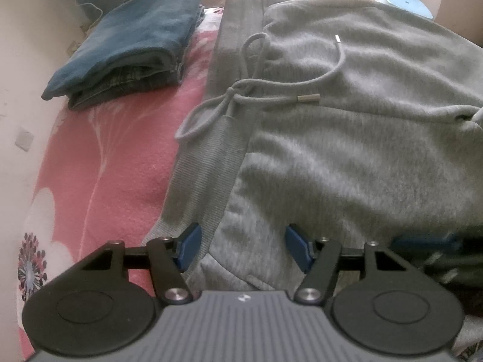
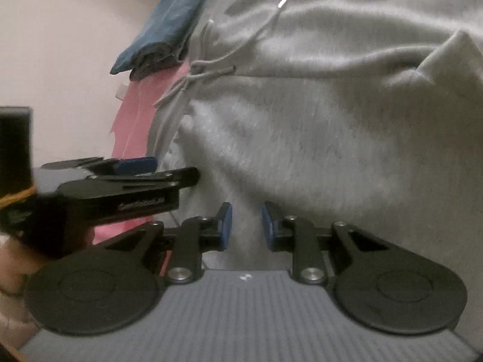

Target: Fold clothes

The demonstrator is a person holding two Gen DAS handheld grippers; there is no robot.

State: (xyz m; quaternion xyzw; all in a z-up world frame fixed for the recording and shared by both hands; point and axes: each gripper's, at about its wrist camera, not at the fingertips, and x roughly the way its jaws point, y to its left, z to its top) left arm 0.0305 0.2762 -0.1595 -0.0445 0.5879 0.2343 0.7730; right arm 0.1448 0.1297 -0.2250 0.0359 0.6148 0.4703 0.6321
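Spread wide, the left gripper (image 1: 241,246) is held over the grey sweatpants (image 1: 332,150) on the pink bed (image 1: 120,166), folded jeans (image 1: 132,48) beyond. Narrowly parted, the right gripper (image 2: 246,226) is poised at the same fabric, nothing clamped.

1. My left gripper (image 1: 243,246) has black linkage arms, round black discs at the base, and silver pivot screws.
2. Its fingertips (image 1: 188,246) carry blue pads.
3. The body below me is grey, ribbed, with a small white logo.
4. My right gripper (image 2: 247,226) has the same build: black arms, blue pads, silver screws.
5. A yellow cord wraps the left unit's handle, seen from the right wrist.
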